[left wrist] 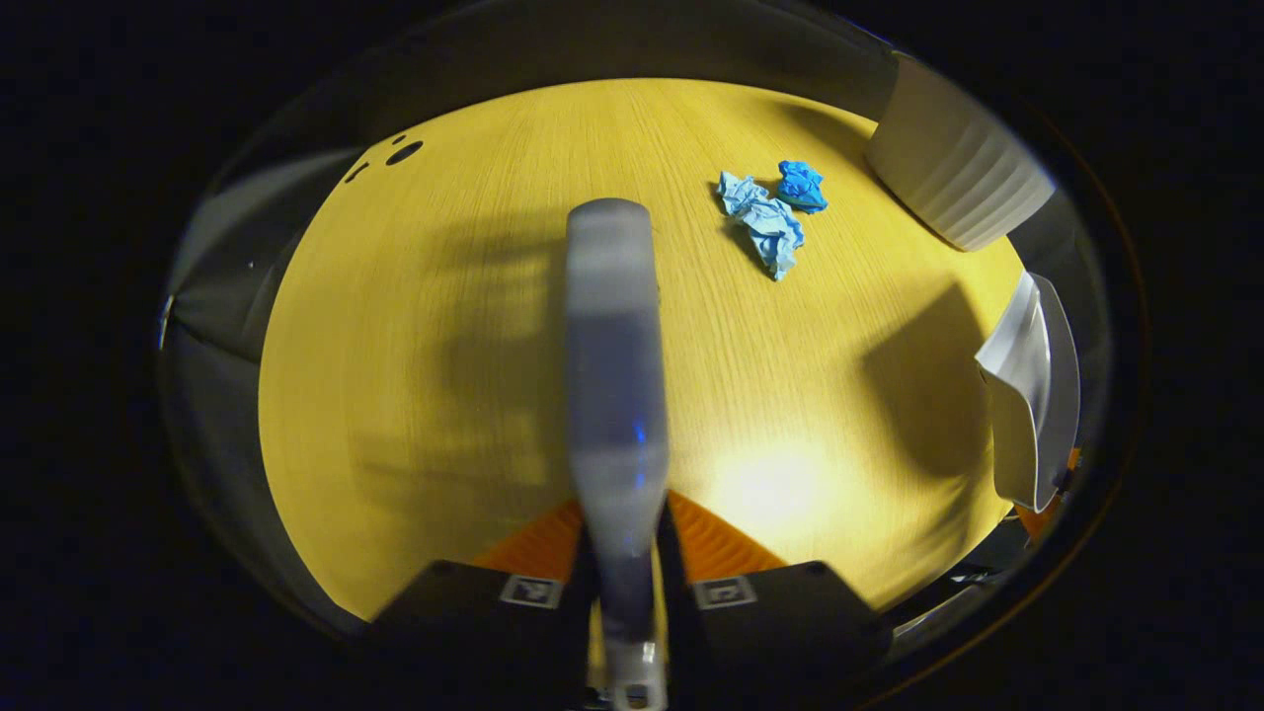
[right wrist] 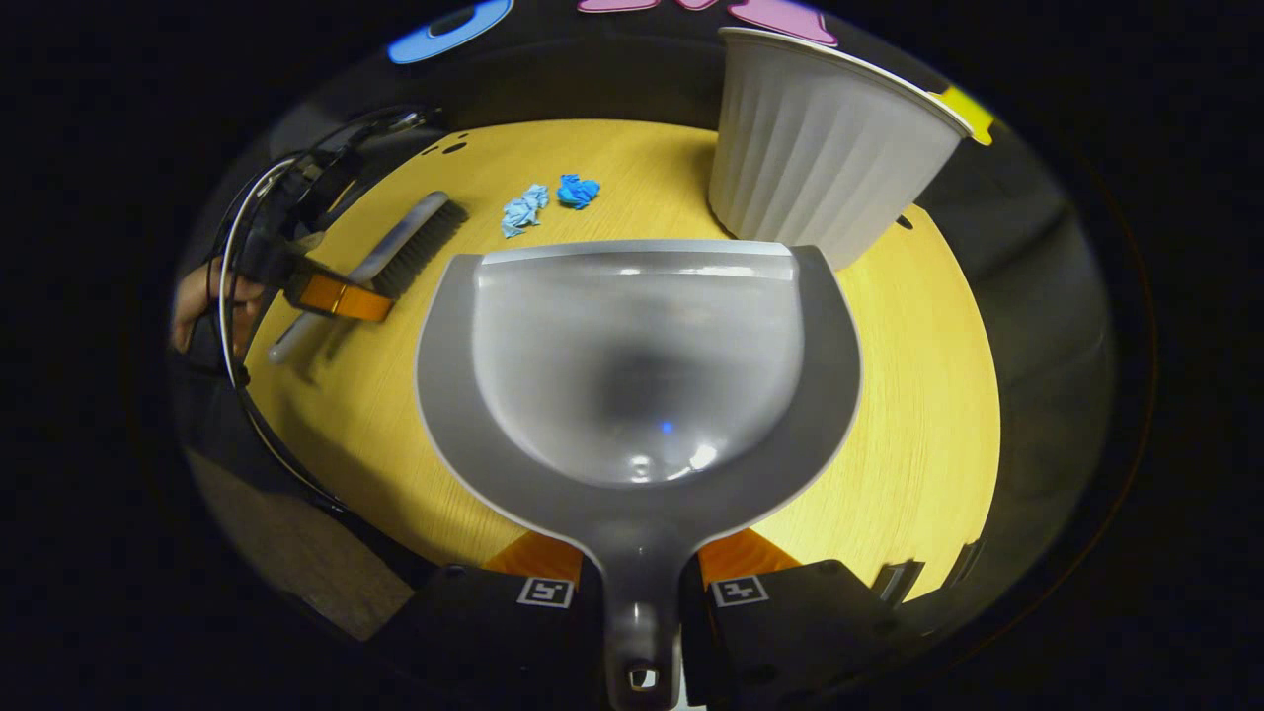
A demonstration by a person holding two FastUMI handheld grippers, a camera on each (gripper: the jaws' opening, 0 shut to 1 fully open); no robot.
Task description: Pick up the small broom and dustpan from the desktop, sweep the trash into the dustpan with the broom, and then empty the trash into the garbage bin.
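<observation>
Blue crumpled trash (right wrist: 523,209) lies as two wads side by side on the yellow wooden counter (right wrist: 918,415), one paler, one a deeper blue (right wrist: 578,191), toward the far edge and just beside the white ribbed garbage bin (right wrist: 825,158); both tools are already in hand. In the right gripper view the right gripper (right wrist: 642,583) is clamped on the handle of the grey dustpan (right wrist: 637,365), whose lip points forward at the wads, which sit beyond it and a little to its left. Farther off in that view the left gripper (right wrist: 341,296) holds the broom (right wrist: 385,262) by its shaft, bristles toward the trash. In the left gripper view the left gripper (left wrist: 627,578) is closed on the broom shaft (left wrist: 612,365), which runs straight ahead; the wads (left wrist: 765,217) lie ahead and to the right of its tip. By my reading the wads sit between the broom head and the pan, so the sweep should run from the broom's side toward the pan's lip.
</observation>
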